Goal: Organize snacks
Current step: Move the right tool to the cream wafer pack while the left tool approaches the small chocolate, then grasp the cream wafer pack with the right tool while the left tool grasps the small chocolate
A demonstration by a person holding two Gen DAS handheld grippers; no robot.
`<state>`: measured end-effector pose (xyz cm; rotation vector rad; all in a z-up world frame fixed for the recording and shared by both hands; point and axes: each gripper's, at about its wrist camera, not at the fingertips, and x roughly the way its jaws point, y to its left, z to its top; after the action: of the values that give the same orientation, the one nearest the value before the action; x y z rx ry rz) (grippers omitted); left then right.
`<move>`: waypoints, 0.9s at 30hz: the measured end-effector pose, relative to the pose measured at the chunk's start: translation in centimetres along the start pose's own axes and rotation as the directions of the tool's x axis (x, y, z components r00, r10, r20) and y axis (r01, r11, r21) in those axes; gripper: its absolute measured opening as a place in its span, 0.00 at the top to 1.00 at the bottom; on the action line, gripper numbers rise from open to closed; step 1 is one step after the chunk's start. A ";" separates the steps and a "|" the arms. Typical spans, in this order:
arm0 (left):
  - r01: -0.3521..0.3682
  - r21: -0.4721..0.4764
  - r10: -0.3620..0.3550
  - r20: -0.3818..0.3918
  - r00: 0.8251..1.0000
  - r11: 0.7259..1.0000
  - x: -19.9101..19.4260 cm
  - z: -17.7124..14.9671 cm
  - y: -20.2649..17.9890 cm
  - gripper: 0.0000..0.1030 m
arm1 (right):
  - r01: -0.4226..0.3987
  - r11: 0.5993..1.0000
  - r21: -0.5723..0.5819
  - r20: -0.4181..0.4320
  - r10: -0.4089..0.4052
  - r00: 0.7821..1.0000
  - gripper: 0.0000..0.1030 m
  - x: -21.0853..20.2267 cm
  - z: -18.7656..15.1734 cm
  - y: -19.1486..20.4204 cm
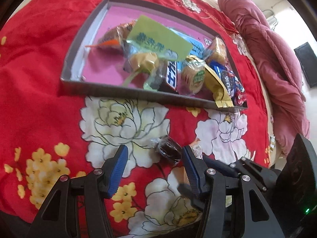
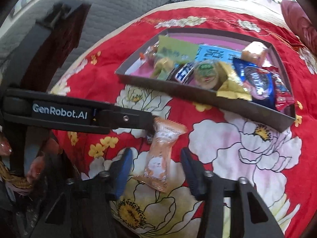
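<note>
A shallow grey box with a pink floor (image 1: 111, 93) (image 2: 150, 81) lies on the red flowered bedspread and holds several wrapped snacks. My left gripper (image 1: 154, 152) is open, its blue pads on either side of a dark wrapped snack (image 1: 168, 151) lying on the bedspread in front of the box. My right gripper (image 2: 156, 158) is open around an orange-pink wrapped snack (image 2: 160, 154) lying on the bedspread. The left gripper's finger (image 2: 122, 119) reaches in from the left in the right wrist view, its tip just behind the orange snack.
A rolled pink quilt (image 1: 273, 59) lies along the right side of the bed. A grey quilted surface (image 2: 111, 6) is beyond the bed's far edge. The right gripper's body (image 1: 297, 178) shows at the lower right of the left wrist view.
</note>
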<state>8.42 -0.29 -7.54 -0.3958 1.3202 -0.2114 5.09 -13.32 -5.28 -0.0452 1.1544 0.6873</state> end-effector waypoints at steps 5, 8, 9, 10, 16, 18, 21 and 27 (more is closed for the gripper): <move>0.013 0.001 -0.013 -0.019 1.000 1.000 1.1 -0.3 -0.5 0.44 | 0.063 0.998 0.002 -0.001 -0.063 0.998 0.71 -0.1 -0.4 -0.7; 0.011 0.006 -0.011 -0.021 1.000 1.000 1.5 -0.3 -0.8 0.44 | 0.103 0.995 0.014 0.017 -0.103 0.995 0.76 -0.8 -0.3 -1.4; 0.012 0.008 -0.011 -0.019 1.000 1.000 1.7 -0.3 -0.9 0.44 | 0.115 0.993 0.027 0.013 -0.115 0.993 0.76 -0.9 -0.4 -1.9; 0.007 0.007 -0.007 -0.017 1.000 1.000 1.8 -0.3 -1.0 0.50 | 0.116 0.993 0.035 0.011 -0.116 0.993 0.76 -1.0 -0.4 -2.1; -0.004 0.040 0.005 -0.007 1.000 0.999 2.3 -0.2 -1.9 0.64 | 0.112 0.992 0.061 0.016 -0.113 0.994 0.77 -1.0 -0.2 -2.8; -0.003 0.048 0.002 0.001 1.000 0.999 2.1 -0.3 -2.1 0.64 | 0.094 0.993 0.069 0.026 -0.096 0.995 0.78 -1.2 0.0 -3.0; 0.008 0.048 -0.009 0.018 1.000 0.999 1.2 -0.1 -2.2 0.64 | 0.068 0.994 0.081 0.055 -0.073 0.996 0.80 -1.9 0.2 -3.0; -0.004 0.080 -0.005 0.110 0.994 0.997 -2.0 1.0 -2.7 0.64 | 0.016 0.995 0.102 0.152 -0.031 0.988 0.80 -4.1 0.8 -3.3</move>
<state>9.09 -1.86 -4.51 -0.3350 1.1989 -0.2392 6.51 -17.57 -2.50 0.0778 1.0366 0.6004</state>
